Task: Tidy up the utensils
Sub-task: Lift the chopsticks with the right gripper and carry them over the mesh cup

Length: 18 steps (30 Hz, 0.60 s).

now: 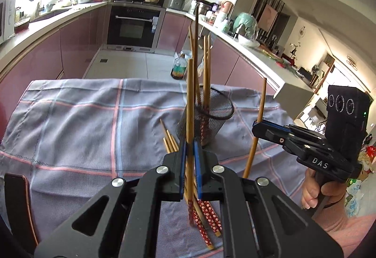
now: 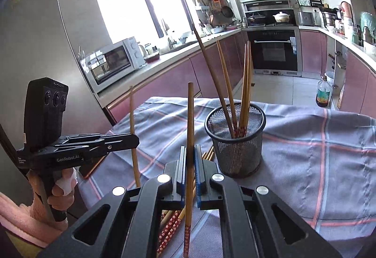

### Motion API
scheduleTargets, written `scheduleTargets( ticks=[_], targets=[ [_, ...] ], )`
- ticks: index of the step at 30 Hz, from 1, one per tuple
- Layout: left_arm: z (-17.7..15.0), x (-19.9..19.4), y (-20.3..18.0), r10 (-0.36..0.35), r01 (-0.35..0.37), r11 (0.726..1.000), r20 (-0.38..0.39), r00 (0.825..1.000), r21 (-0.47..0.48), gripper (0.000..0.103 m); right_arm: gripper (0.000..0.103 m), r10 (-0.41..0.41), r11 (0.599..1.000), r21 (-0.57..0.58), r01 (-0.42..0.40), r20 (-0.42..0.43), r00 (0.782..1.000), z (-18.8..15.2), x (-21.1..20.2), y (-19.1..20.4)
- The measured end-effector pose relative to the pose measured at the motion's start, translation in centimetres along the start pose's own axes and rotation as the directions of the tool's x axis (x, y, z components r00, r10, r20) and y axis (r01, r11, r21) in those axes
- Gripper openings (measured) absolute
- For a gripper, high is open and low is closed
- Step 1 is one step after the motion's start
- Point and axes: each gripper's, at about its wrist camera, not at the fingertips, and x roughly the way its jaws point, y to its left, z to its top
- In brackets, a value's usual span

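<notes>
Nearest, the left hand-held gripper (image 1: 190, 164) pinched one upright chopstick (image 1: 189, 102), and the right hand-held gripper (image 2: 189, 164) pinched a second chopstick (image 2: 190, 126), both lifted off the desk (image 2: 317, 164). Beneath them, a loose bundle of chopsticks (image 1: 206, 213) lay on the grey plaid cloth (image 1: 82, 117), count unclear. Just beyond stood one black mesh holder (image 2: 237, 152) with four chopsticks in the holder (image 2: 245, 93), leaning on its rim. Farther back ran purple kitchen cabinets (image 2: 178, 79), an oven (image 2: 273, 51) and a bright window (image 2: 131, 1).
</notes>
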Motion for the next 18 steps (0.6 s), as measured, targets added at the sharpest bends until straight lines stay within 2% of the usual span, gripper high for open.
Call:
scheduleTargets(
  ticks=[9, 18],
  targets=[
    [1.5, -3.1, -1.3, -0.042, 0.042, 0.999, 0.074, 0.996, 0.006, 0.007, 0.005, -0.012, 1.000, -0.012, 0.013, 0.067, 0.998, 1.3, -1.5, 0.2],
    [3.5, -3.3, -1.8, -0.067, 0.067, 0.998, 0.122, 0.990, 0.006, 0.007, 0.005, -0.043, 0.999, -0.027, 0.047, 0.126, 0.991, 2.9, -2.9, 0.2]
  ],
)
